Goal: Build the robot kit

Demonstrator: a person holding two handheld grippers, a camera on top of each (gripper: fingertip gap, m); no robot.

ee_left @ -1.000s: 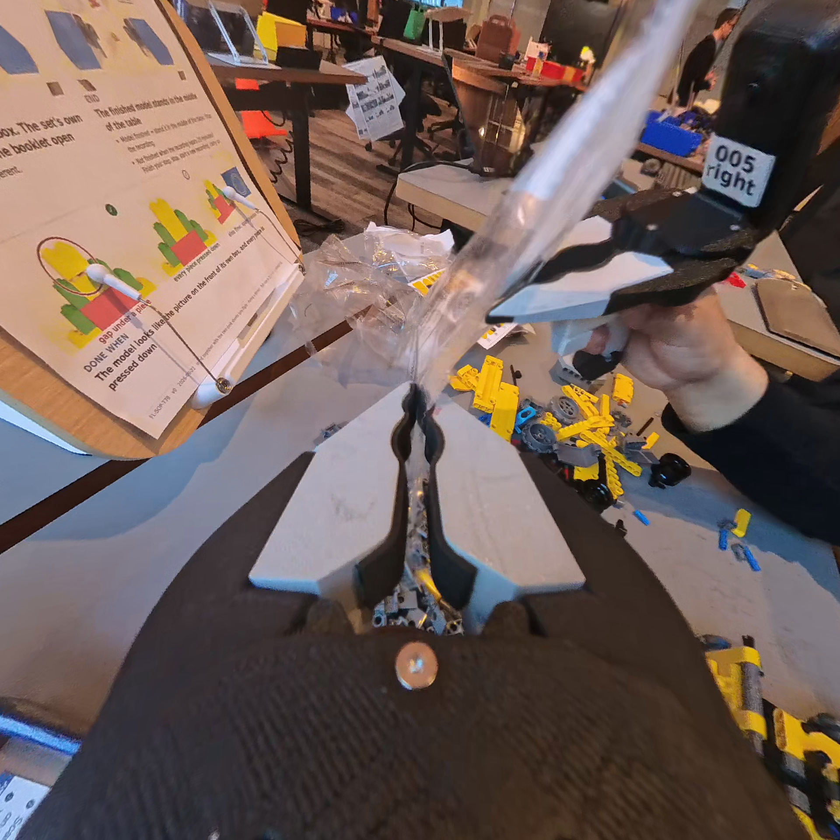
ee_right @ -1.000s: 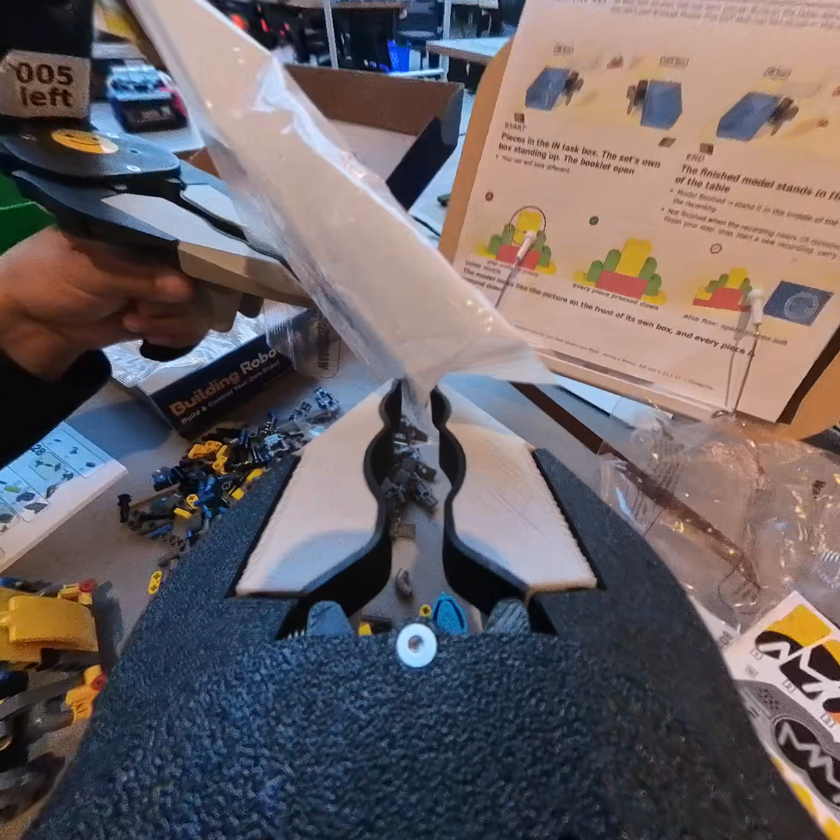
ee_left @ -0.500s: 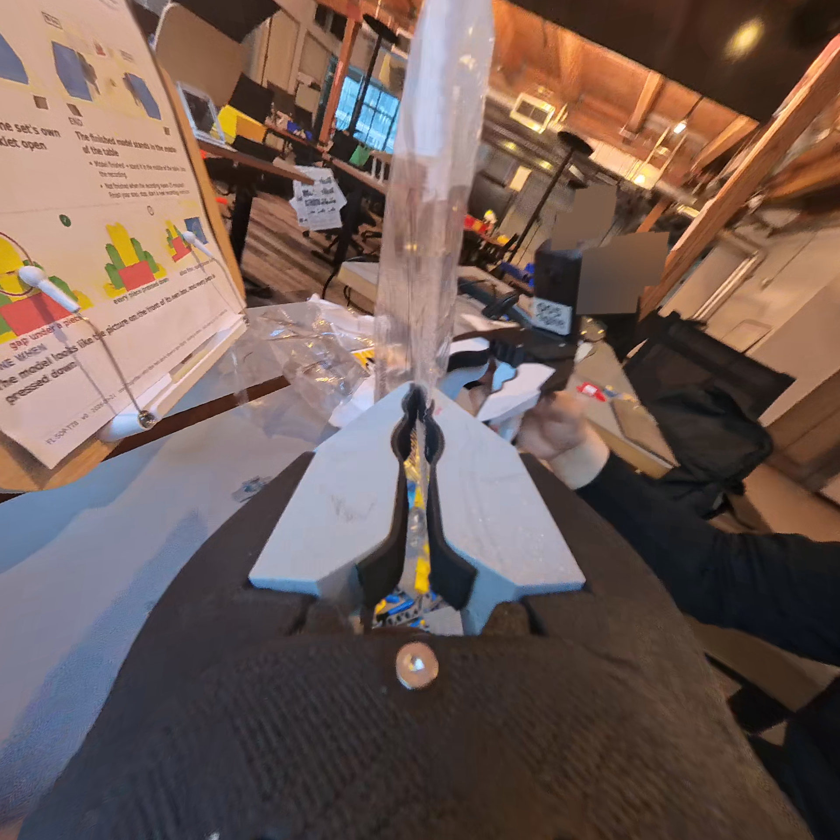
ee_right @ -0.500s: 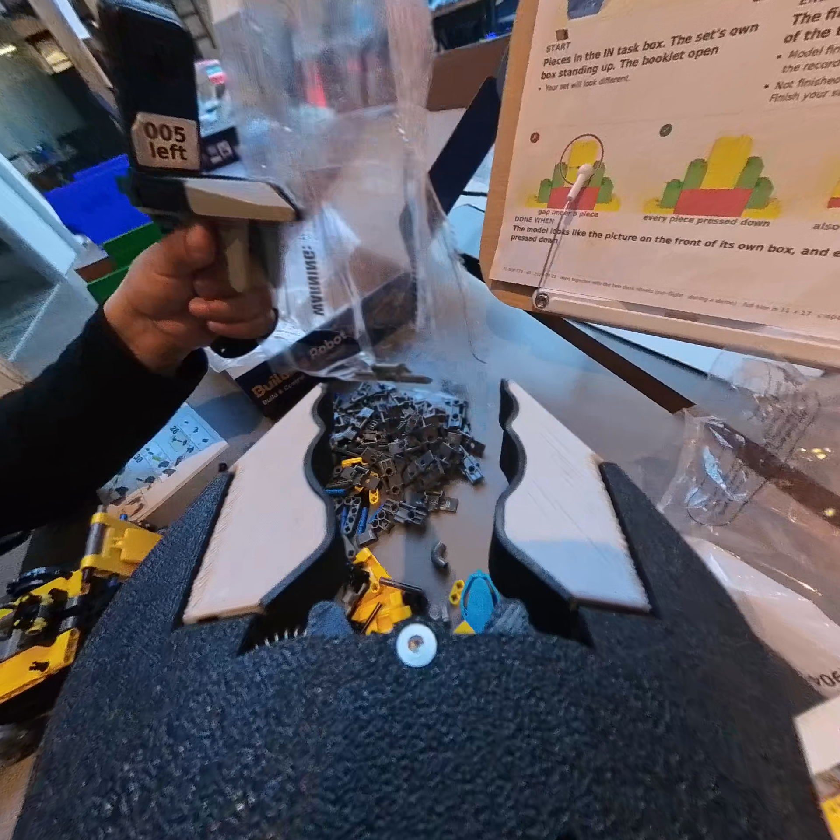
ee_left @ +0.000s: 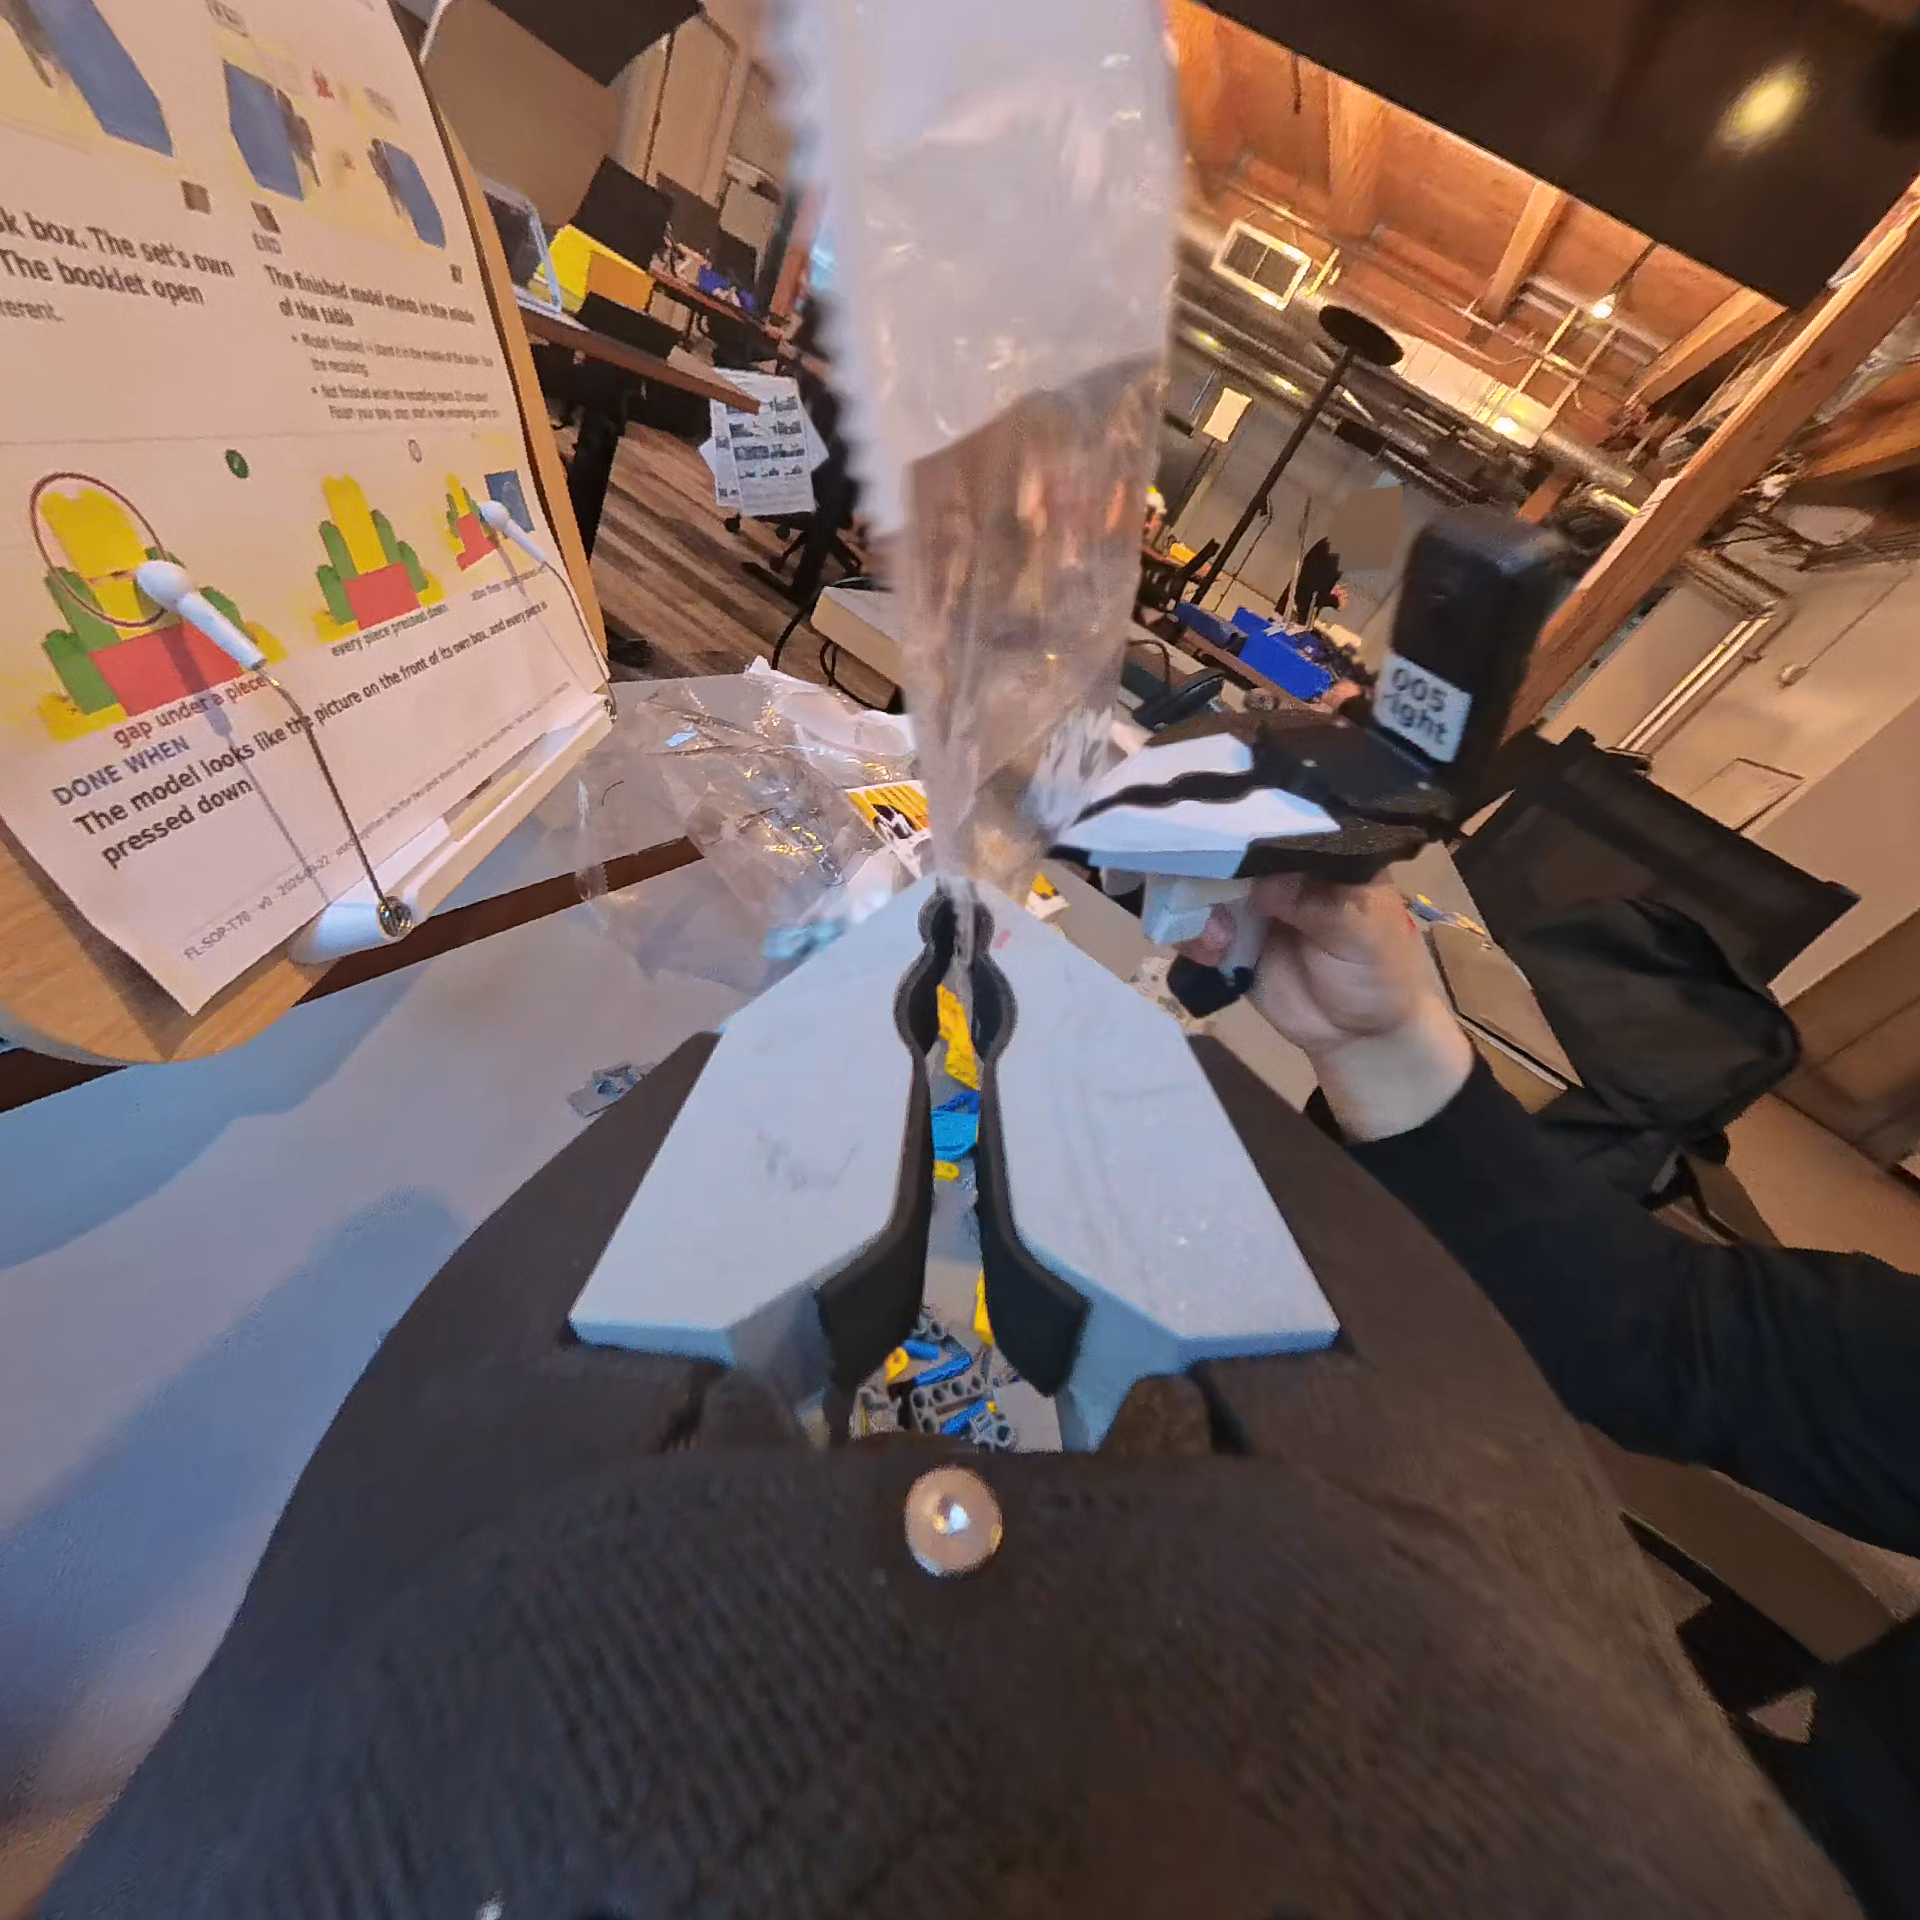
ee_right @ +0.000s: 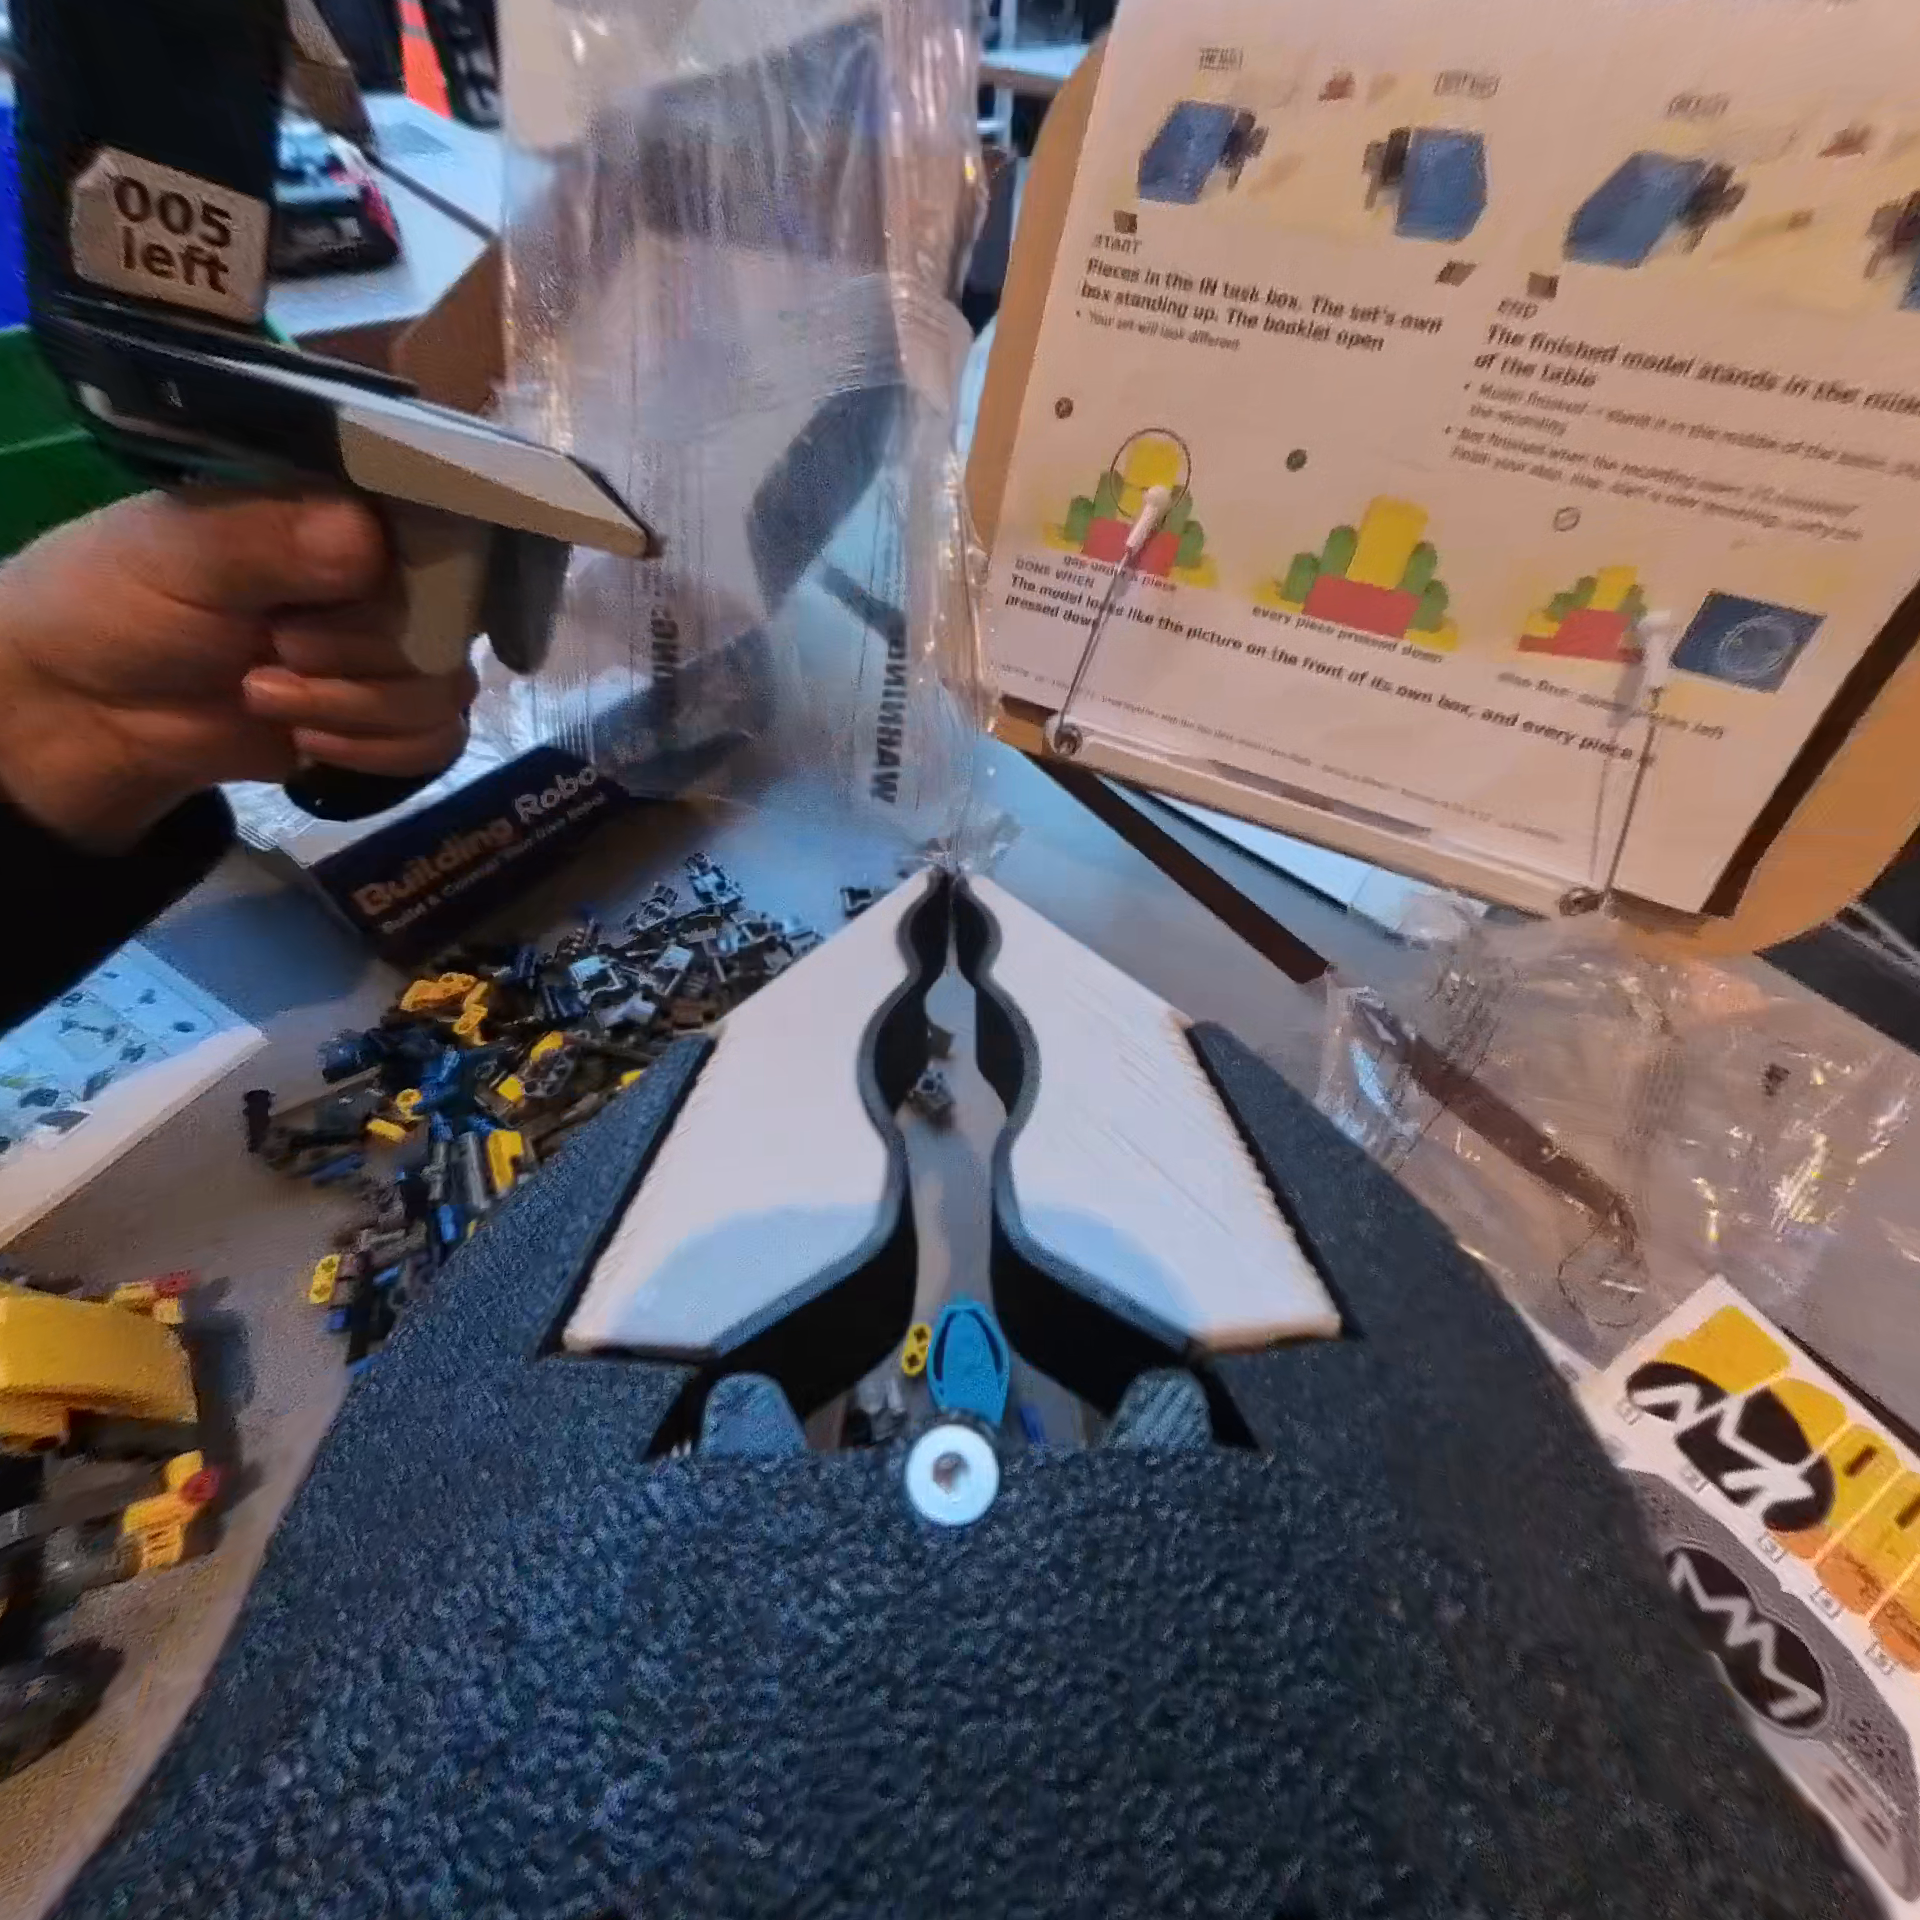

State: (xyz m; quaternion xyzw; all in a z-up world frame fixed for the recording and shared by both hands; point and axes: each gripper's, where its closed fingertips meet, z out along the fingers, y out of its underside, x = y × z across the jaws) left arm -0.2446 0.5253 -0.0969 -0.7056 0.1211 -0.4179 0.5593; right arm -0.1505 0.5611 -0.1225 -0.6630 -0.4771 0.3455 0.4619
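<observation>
A clear, empty plastic bag (ee_left: pixel 997 416) is held up in the air above the table. My left gripper (ee_left: pixel 954 914) is shut on its lower edge, and the bag rises straight up from the tips. My right gripper (ee_right: pixel 948 883) is shut on a bottom corner of the same bag (ee_right: pixel 748 416). The right gripper (ee_left: pixel 1060 831) also shows in the left wrist view, pinching the bag just right of my left tips. The left gripper (ee_right: pixel 649 540) shows in the right wrist view, clamped on the bag's left side. A pile of small dark, yellow and blue building pieces (ee_right: pixel 499 1049) lies on the table below.
A tilted instruction board (ee_right: pixel 1455 468) stands at the back, also in the left wrist view (ee_left: pixel 208 520). Crumpled empty bags (ee_right: pixel 1558 1091) and a sticker sheet (ee_right: pixel 1766 1507) lie at right. A dark booklet (ee_right: pixel 468 873), a paper sheet (ee_right: pixel 94 1049) and a yellow model (ee_right: pixel 83 1403) lie at left.
My right gripper let go of the bag, opened over the pile, then shut again on the bag's bottom corner. The left gripper lifted the bag upright.
</observation>
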